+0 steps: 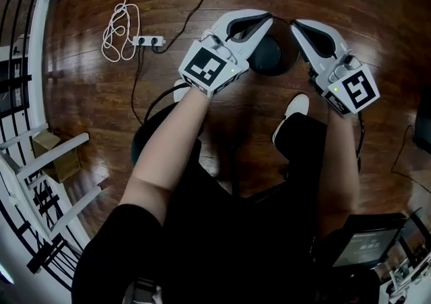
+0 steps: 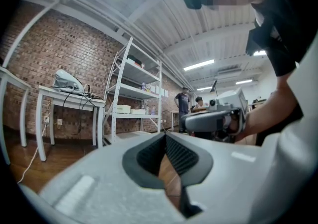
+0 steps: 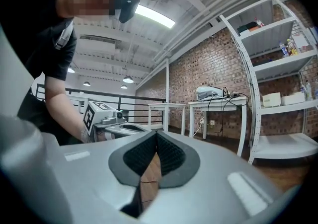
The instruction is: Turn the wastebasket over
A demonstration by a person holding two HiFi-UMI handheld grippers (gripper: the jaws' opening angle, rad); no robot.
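The wastebasket point(image 1: 275, 58) is a dark round shape on the wooden floor, partly hidden under both grippers; whether it stands upright I cannot tell. My left gripper point(image 1: 269, 19) hovers over its left side, jaws shut with nothing between them. My right gripper point(image 1: 294, 25) is over its right side, tip close to the left one, also shut and empty. In the left gripper view the pads point(image 2: 171, 153) meet at the tip and the right gripper point(image 2: 218, 116) shows ahead. In the right gripper view the pads point(image 3: 166, 156) meet too, with the left gripper point(image 3: 107, 118) beyond.
A power strip point(image 1: 149, 41) with a coiled white cable point(image 1: 120, 29) lies on the floor at the back left. A white railing point(image 1: 27, 60) and a cardboard box point(image 1: 59, 156) stand at left. The person's white shoes point(image 1: 294, 108) are just behind the basket. Metal shelving point(image 2: 131, 94) and white tables point(image 3: 218, 106) line the brick walls.
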